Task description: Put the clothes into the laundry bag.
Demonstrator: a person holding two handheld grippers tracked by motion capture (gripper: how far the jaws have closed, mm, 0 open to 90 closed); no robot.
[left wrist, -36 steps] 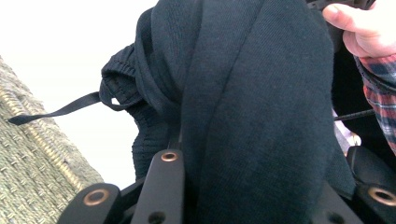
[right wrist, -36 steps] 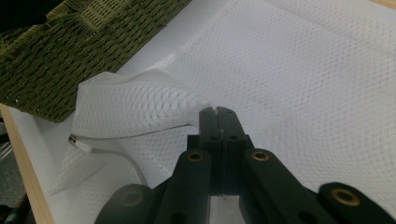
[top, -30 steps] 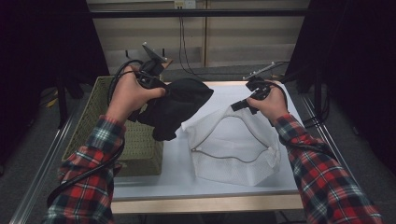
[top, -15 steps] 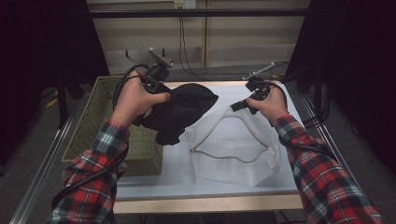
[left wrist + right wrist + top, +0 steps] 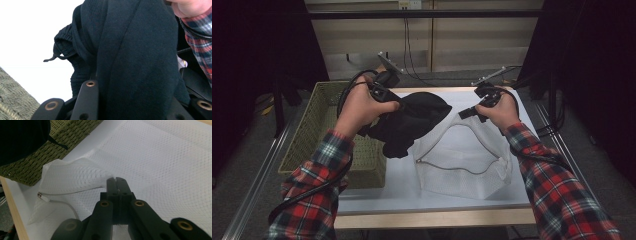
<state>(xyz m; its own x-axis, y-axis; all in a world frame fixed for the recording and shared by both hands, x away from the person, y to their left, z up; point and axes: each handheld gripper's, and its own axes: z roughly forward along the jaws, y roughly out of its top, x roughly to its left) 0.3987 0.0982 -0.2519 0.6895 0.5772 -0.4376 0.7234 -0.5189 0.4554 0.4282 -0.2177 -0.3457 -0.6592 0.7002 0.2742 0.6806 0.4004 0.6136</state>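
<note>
Your left hand-held gripper [image 5: 398, 102] is clamped on a bunched black garment [image 5: 412, 122], which you hold lifted above the counter [image 5: 377, 192]; from the left gripper view the dark cloth [image 5: 130, 57] fills the space between the jaws and hangs down past them. Your right hand-held gripper [image 5: 467, 113] has its jaws pressed together on the upper edge of the white mesh laundry bag [image 5: 467, 160], pinching the netting just at the rim and lifting it, as the right gripper view shows at the fingertips [image 5: 116, 181]. What the next move turns on is this: the bag's mouth, edged by the zipper [image 5: 457, 167], gapes beneath and to the right of the garment, and the garment's lowest fold hangs just beside the near left corner of that opening, touching or nearly touching the mesh; which one cannot be told. The bag lies flat on the counter with its long axis running from your right hand-held gripper towards you, so the opening faces roughly up and leftward, towards your left hand. Your left hand is the nearer to the mouth's free edge; the green woven basket [image 5: 312, 135] sits just left of the counter, under your left forearm. I judge that you need to carry the garment rightward and down into the opening while the right hand keeps the rim raised; the risk is cloth snagging on the zipper edge.
</note>
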